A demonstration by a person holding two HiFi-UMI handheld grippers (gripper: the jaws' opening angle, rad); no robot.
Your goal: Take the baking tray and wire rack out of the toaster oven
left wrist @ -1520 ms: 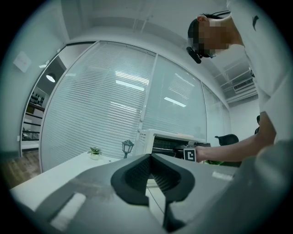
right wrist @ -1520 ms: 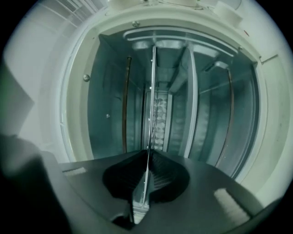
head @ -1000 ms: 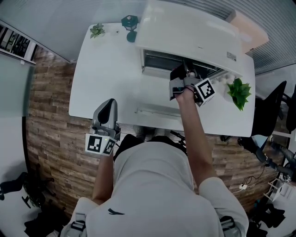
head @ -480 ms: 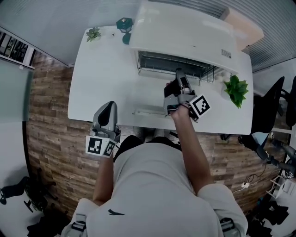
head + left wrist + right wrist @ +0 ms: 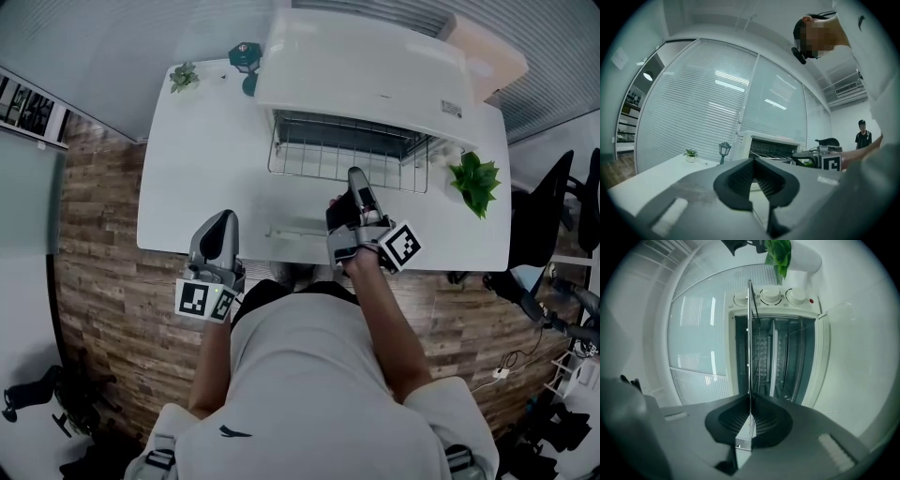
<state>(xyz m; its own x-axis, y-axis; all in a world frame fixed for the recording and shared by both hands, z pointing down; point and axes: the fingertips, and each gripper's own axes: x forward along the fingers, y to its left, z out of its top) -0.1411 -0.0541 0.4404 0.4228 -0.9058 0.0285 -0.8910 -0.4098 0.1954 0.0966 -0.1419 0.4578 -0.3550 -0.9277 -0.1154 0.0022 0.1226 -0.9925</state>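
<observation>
Three oven knobs (image 5: 771, 296) face right gripper view only.

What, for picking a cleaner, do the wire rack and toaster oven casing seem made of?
The wire rack: thin silvery rods that glint, likely bare or plated steel. The toaster oven casing: smooth white, painted metal or plastic; unclear which.

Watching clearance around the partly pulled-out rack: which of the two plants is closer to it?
The larger leafy plant, just off the wire rack's right corner. The small plant sits at the table's far left corner, well away.
</observation>
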